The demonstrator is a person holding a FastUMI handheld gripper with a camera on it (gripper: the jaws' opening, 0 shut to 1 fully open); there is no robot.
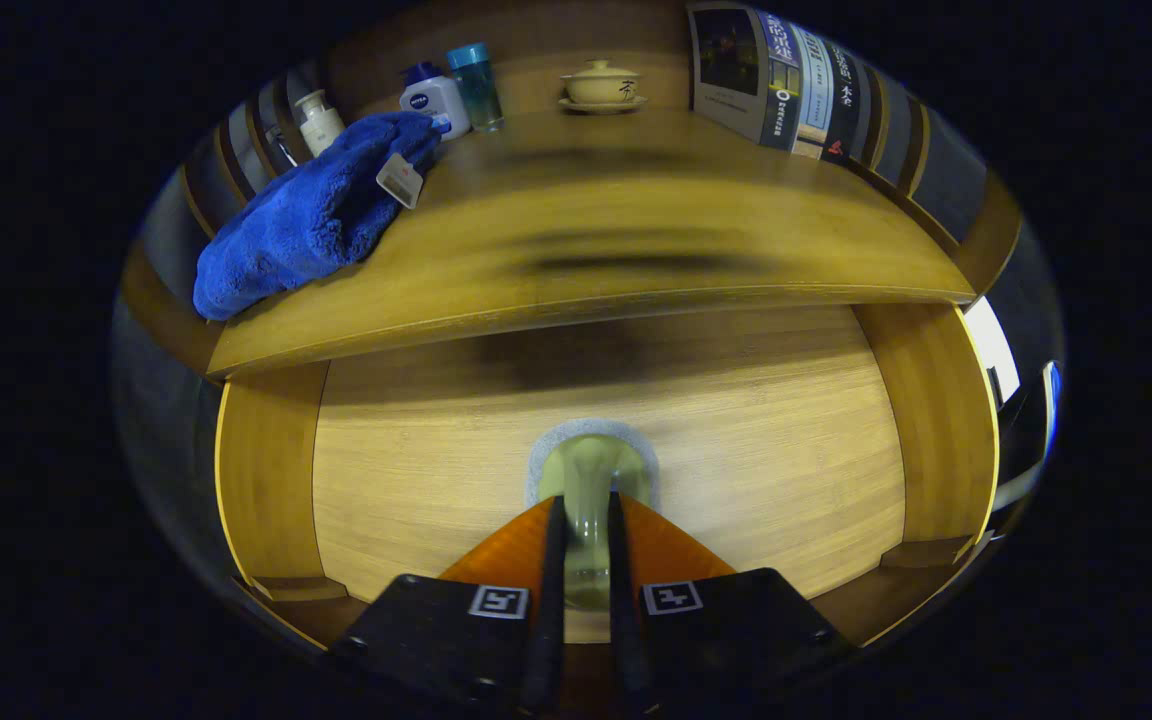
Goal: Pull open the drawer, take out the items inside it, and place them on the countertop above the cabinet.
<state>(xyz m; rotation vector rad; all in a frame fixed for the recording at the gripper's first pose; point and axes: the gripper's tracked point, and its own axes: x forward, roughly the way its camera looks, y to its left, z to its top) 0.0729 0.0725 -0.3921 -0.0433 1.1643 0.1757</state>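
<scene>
1. Gripper clamped on drawer knob, centred on wooden drawer front below worktop.
2. Knob smooth, rigid, likely slippery; squeeze firmly, pull straight.
3. Drawer probably stiff, moderately heavy.

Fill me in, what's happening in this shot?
A person's handheld gripper has its two fingers closed on the drawer handle on the wooden drawer front, which looks shut or barely pulled. Nothing from inside can be seen yet. On the countertop above lie a blue towel, three bottles, a lidded teacup on a saucer and a row of books.
</scene>
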